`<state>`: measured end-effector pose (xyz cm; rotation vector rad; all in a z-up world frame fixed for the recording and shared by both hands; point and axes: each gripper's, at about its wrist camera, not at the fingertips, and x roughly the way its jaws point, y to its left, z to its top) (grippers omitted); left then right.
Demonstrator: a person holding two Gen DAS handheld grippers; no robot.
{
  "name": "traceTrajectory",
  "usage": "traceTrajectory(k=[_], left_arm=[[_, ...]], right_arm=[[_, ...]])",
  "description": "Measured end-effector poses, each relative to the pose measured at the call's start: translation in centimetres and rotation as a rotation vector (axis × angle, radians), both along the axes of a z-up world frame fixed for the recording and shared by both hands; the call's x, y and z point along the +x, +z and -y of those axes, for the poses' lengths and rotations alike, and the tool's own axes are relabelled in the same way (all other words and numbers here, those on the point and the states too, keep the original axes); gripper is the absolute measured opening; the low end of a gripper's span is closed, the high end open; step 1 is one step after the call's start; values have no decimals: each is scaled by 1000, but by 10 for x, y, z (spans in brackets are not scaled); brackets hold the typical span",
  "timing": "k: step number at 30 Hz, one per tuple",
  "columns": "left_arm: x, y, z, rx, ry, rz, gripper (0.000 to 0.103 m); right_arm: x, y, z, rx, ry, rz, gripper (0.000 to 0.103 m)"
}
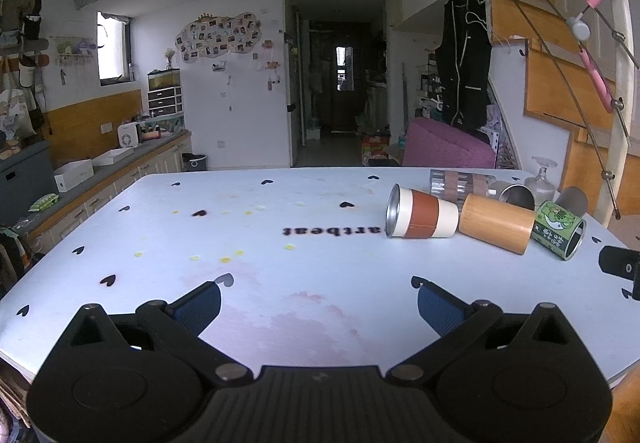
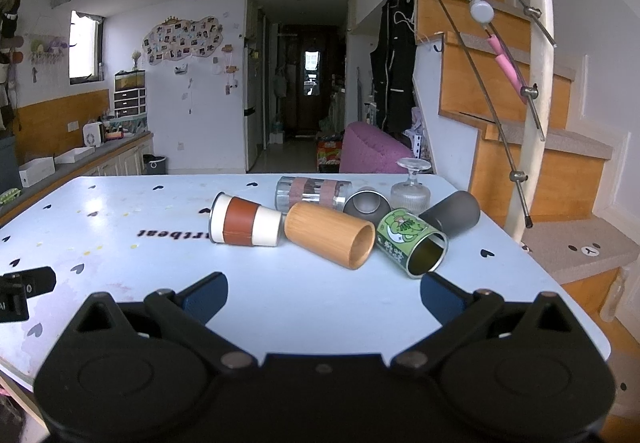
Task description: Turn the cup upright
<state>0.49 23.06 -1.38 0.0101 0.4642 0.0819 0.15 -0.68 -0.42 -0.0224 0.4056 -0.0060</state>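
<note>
Several cups lie on their sides in a cluster on the white table (image 2: pixel 304 307). A white cup with a brown band (image 2: pixel 246 221) (image 1: pixel 420 215) lies leftmost. Beside it lie a bamboo cup (image 2: pixel 330 233) (image 1: pixel 496 223) and a green printed tin (image 2: pixel 412 241) (image 1: pixel 558 229). Behind them are a clear tumbler (image 2: pixel 312 193), a steel cup (image 2: pixel 366 205) and a dark grey cup (image 2: pixel 454 213). My right gripper (image 2: pixel 324 293) is open and empty just in front of the cluster. My left gripper (image 1: pixel 319 301) is open and empty, left of the cups.
An upside-down stemmed glass (image 2: pixel 412 187) stands at the table's far right corner. A staircase with a railing (image 2: pixel 536 83) rises to the right. A counter (image 1: pixel 100 171) runs along the left. The other gripper's tip shows at each view's edge (image 1: pixel 620 267) (image 2: pixel 24 291).
</note>
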Motion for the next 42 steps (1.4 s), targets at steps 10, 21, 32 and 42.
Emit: traceTrajectory(k=[10, 21, 32, 42], left_arm=[[1, -7, -2, -12, -20, -13, 103], [2, -12, -6, -20, -30, -28, 103], [5, -18, -10, -38, -44, -38, 103], [7, -23, -14, -52, -49, -54, 103]], right_arm=[[16, -13, 16, 29, -18, 29, 103], [85, -18, 37, -102, 68, 131, 103], [179, -38, 26, -421, 245, 32, 103], [233, -73, 6, -673, 365, -116, 103]])
